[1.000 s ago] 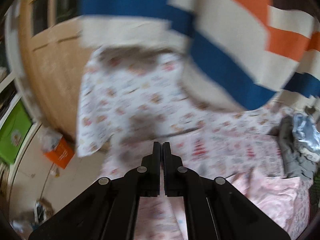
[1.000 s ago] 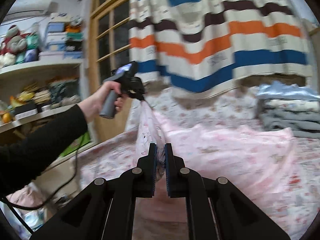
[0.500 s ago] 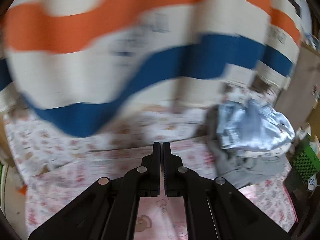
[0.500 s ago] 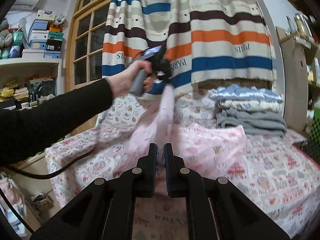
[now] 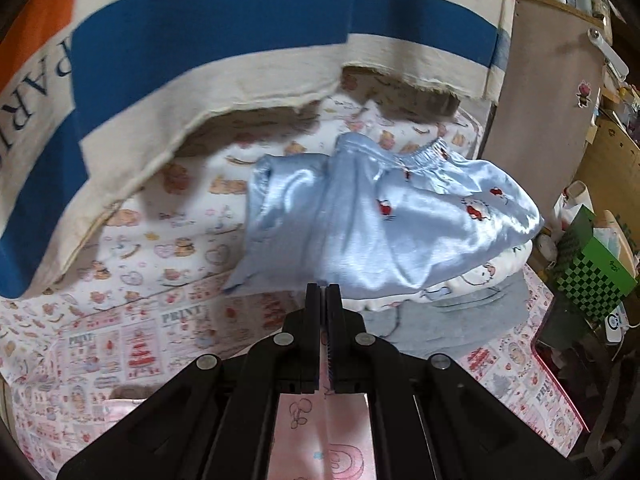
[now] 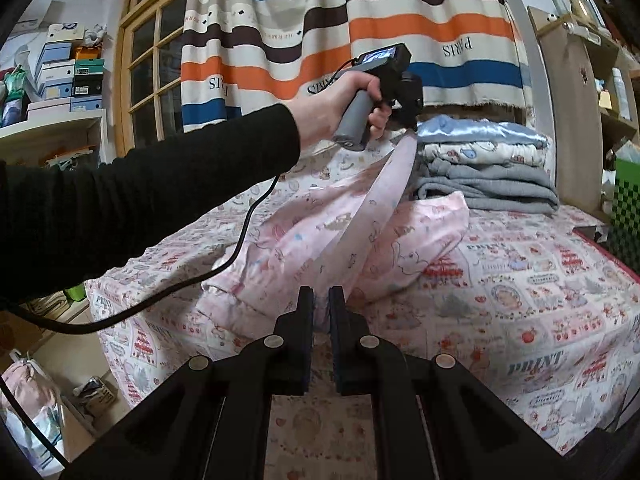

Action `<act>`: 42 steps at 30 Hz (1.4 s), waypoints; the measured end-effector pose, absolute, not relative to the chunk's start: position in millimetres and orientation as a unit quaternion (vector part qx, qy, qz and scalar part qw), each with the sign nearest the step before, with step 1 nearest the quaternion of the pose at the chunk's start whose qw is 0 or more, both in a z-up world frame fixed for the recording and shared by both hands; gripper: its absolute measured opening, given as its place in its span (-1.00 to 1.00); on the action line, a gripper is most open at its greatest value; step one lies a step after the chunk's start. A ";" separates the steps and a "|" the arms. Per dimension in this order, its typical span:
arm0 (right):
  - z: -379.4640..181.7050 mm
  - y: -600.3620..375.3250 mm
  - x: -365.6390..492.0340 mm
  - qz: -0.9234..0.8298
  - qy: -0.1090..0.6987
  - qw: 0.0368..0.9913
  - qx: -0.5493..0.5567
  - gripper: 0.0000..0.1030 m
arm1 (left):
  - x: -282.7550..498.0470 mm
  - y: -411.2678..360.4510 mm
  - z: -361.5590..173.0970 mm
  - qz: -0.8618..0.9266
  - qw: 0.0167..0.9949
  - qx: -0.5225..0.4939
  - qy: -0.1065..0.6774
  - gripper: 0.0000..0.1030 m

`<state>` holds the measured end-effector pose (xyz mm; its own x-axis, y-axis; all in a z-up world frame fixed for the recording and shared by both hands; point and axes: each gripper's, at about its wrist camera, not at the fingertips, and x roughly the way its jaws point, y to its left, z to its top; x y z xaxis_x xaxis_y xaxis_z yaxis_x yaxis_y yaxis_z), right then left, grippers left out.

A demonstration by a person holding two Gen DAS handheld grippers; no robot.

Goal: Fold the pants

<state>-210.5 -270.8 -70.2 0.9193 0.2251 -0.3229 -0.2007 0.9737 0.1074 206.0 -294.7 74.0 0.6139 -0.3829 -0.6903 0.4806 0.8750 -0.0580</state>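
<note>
The pink printed pants (image 6: 340, 236) lie bunched on the bed, with one edge stretched taut between my two grippers. My left gripper (image 5: 323, 292) is shut on the pants' pink cloth (image 5: 320, 432), which hangs below its jaws. In the right wrist view the left gripper (image 6: 412, 128) is held high at the far side, next to the clothes stack, pulling the cloth up. My right gripper (image 6: 320, 300) is shut on the near edge of the pants, low over the bed.
A stack of folded clothes (image 6: 484, 168), with a shiny blue garment (image 5: 392, 216) on top, sits at the bed's far end. A striped curtain (image 6: 352, 28) hangs behind. The patterned bedsheet (image 6: 520, 292) lies to the right. A green checkered box (image 5: 588, 268) stands beside the bed.
My left gripper has carried its end of the pants to the right, from near the window to beside the clothes stack. The right gripper has stayed low, still gripping.
</note>
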 end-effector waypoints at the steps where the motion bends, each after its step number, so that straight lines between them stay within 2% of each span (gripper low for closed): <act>1: -69.8 -272.0 -209.3 0.103 0.167 0.980 0.037 -0.85 | 206.2 -297.0 73.6 -0.241 0.896 0.069 0.367 -0.94; 3: -69.3 -275.5 -204.4 0.088 0.169 0.981 0.038 -0.71 | 203.7 -299.8 73.0 -0.242 0.899 0.072 0.358 -0.84; 4: -68.7 -278.1 -202.0 0.080 0.169 0.982 0.039 -0.55 | 201.9 -300.0 74.3 -0.244 0.900 0.075 0.353 -0.46; 5: -67.0 -281.3 -199.4 0.072 0.166 0.983 0.040 -0.32 | 199.9 -299.0 75.7 -0.246 0.901 0.078 0.348 0.07; 6: -64.4 -285.3 -196.5 0.065 0.164 0.983 0.041 -0.17 | 197.3 -295.5 78.1 -0.244 0.905 0.080 0.340 0.25; 7: -61.6 -290.3 -194.0 0.057 0.160 0.984 0.045 0.10 | 193.1 -289.4 81.2 -0.240 0.911 0.083 0.326 0.28; 13: -30.8 -340.8 -155.9 0.028 0.139 0.987 0.078 0.14 | 170.4 -233.3 90.7 -0.205 0.935 0.118 0.264 0.28; 19: 9.6 -388.9 -72.0 0.058 0.175 0.979 0.090 0.14 | 178.9 -146.2 74.4 -0.148 0.947 0.072 0.276 0.28; 25: 25.5 -409.4 21.6 0.117 0.251 0.951 0.134 0.09 | 195.7 -79.7 34.4 -0.120 0.942 -0.009 0.313 0.28; 28: 23.4 -406.8 60.0 0.134 0.287 0.936 0.153 0.00 | 209.9 -64.2 10.7 -0.125 0.929 -0.057 0.343 0.22; 29: 20.9 -404.0 76.5 0.131 0.306 0.930 0.154 -0.07 | 213.2 -63.0 4.7 -0.128 0.925 -0.070 0.350 0.12; 31: 14.5 -398.4 95.6 0.123 0.325 0.927 0.144 -0.09 | 221.8 -64.9 -10.2 -0.133 0.911 -0.080 0.382 -0.10; 36: -8.3 -389.4 137.8 0.089 0.360 0.918 0.140 -0.09 | 217.4 -74.5 -20.0 -0.154 0.902 -0.069 0.398 -0.12; 38: -17.7 -386.9 148.9 0.091 0.373 0.911 0.149 -0.10 | 215.2 -76.4 -20.8 -0.167 0.898 -0.071 0.400 -0.07; 39: -20.7 -385.6 152.2 0.093 0.376 0.910 0.150 -0.19 | 214.3 -77.4 -21.2 -0.169 0.897 -0.071 0.402 -0.07; 41: -25.3 -382.4 155.4 0.090 0.379 0.909 0.145 -0.90 | 214.9 -77.7 -23.0 -0.167 0.894 -0.070 0.411 -0.06; 42: -25.7 -381.8 154.0 0.084 0.377 0.911 0.143 -0.93 | 215.0 -76.4 -24.3 -0.166 0.892 -0.072 0.414 -0.06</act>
